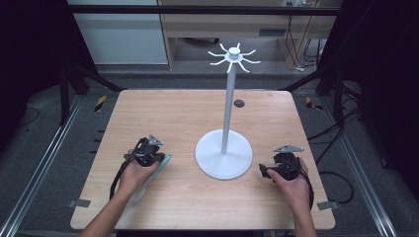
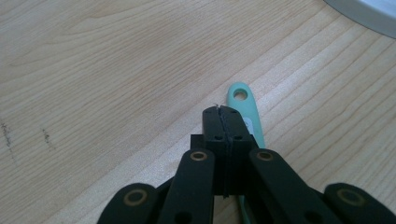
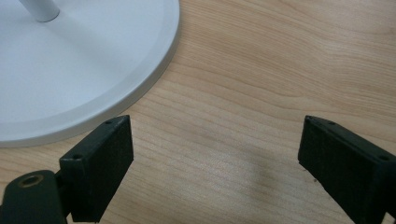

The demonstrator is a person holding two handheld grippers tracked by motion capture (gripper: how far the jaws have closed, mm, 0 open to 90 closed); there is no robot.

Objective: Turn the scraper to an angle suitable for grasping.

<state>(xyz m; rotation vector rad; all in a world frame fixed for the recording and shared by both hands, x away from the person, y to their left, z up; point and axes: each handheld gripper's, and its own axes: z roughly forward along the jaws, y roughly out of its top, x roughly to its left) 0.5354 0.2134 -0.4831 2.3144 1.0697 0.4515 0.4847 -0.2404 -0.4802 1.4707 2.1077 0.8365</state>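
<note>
A utensil with a teal handle lies flat on the wooden table; the handle's end has a hanging hole. My left gripper hovers just above the handle with its jaws pressed together and nothing between them. In the high view the left gripper sits left of a white hanging stand, and the utensil's pale end pokes out beside the forearm. My right gripper stands open over bare wood beside the stand's round base. From above, the right gripper is just right of that base.
The stand's tall pole ends in a ring of white hooks high over the table's middle. A small dark hole marks the far side of the tabletop. Black frame legs and cables surround the table on the floor.
</note>
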